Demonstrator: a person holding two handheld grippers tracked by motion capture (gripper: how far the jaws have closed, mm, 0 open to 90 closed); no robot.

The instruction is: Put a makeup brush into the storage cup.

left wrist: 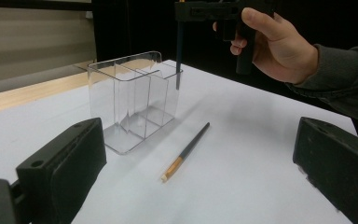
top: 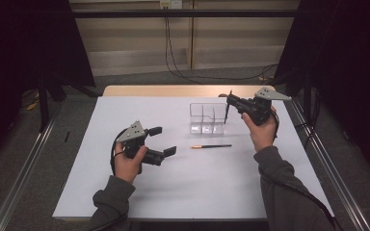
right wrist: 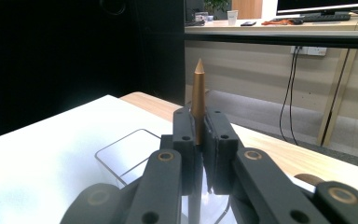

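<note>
A clear plastic organiser [top: 207, 118] with several compartments stands on the white table top, seen closer in the left gripper view as the organiser [left wrist: 130, 98]. My right gripper [top: 230, 102] is shut on a dark pencil [top: 226, 113] held upright, its lower end at the organiser's right compartment. In the right gripper view the pencil's brown tip [right wrist: 198, 93] rises between the pressed pads above the organiser's rim [right wrist: 121, 149]. A second pencil [top: 211, 146] lies flat in front of the organiser, also the pencil [left wrist: 186, 150]. My left gripper [top: 162, 140] rests open to its left, nothing between its fingers [left wrist: 63, 163].
The white sheet [top: 192, 192] covers most of the table, with a wooden strip [top: 173, 90] along the far edge. Metal rails [top: 327, 159] run along both sides. Cables [top: 173, 57] hang at the back wall.
</note>
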